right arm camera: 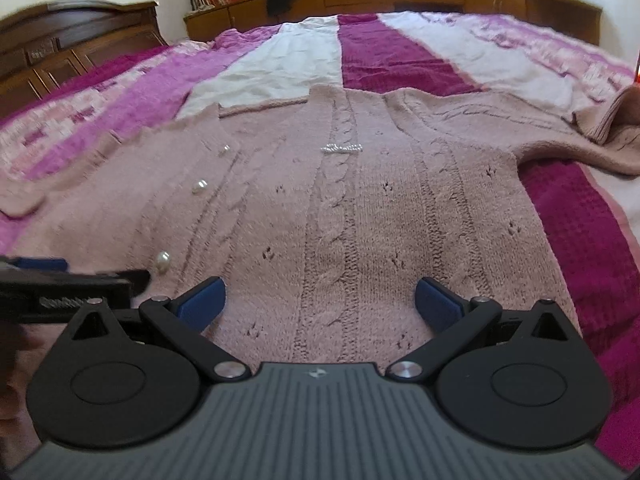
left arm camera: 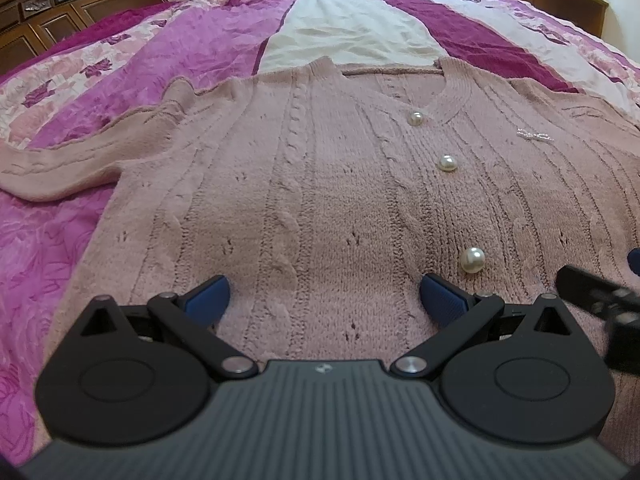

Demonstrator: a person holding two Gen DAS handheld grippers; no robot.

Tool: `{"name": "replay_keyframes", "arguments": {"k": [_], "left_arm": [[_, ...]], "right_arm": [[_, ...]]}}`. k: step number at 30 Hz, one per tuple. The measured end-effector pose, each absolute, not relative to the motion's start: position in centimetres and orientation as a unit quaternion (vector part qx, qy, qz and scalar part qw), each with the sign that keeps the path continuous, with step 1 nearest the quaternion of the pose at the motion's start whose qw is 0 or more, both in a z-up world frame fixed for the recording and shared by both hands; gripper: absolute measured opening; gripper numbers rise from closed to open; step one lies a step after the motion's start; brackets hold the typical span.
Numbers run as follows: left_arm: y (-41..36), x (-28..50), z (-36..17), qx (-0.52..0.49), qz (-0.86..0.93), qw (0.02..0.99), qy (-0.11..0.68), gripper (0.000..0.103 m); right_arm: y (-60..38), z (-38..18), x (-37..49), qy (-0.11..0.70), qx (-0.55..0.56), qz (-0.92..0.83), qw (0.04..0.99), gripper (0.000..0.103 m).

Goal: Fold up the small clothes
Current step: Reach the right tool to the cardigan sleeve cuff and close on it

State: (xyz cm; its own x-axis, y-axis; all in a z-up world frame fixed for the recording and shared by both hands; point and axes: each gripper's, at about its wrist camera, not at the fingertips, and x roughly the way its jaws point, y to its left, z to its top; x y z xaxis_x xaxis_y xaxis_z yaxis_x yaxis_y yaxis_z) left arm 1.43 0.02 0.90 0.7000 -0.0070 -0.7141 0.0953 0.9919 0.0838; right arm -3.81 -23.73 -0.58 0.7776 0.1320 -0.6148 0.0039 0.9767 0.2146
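poised over flat pink cardigan (left arm camera: 320, 200), fold not begun.
left gripper (left arm camera: 324, 300) and right gripper (right arm camera: 320, 300) both spread, empty; next, likely pinching the hem.

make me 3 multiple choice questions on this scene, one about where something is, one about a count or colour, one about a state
1. Where does the cardigan lie?
A. spread flat on the bedspread
B. hung on a hanger
C. packed in a drawer

2. How many pearl buttons show in the left wrist view?
A. one
B. three
C. six

3. How do the left gripper and right gripper stand?
A. both shut on a sleeve
B. one open, one shut
C. both open, holding nothing

Answers:
1 A, the knit lies front up across the striped pink cover.
2 B, three pearls run down the front placket.
3 C, each pair of blue pads is wide apart over bare knit.
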Motion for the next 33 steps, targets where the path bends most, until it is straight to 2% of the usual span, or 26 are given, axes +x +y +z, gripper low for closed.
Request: {"name": "replay_keyframes", "arguments": {"k": [5,18,33], "left_arm": [[0.1,1.8,1.7,0.054,-0.028,0.913,0.404,0.103],[-1.0,1.8,3.5,0.062,-0.021,0.910,0.409,0.103],[-1.2,2.5,3.1,0.068,0.003,0.904,0.422,0.103]], "right_arm": [[-26.8,1.0,-4.0,0.328,0.155,0.059,0.930,0.103],[-37.3,5.1,-3.2,0.277,0.187,0.025,0.942,0.103],[-48.4,4.1,1.1,0.258,0.229,-0.079,0.935,0.102]]}}
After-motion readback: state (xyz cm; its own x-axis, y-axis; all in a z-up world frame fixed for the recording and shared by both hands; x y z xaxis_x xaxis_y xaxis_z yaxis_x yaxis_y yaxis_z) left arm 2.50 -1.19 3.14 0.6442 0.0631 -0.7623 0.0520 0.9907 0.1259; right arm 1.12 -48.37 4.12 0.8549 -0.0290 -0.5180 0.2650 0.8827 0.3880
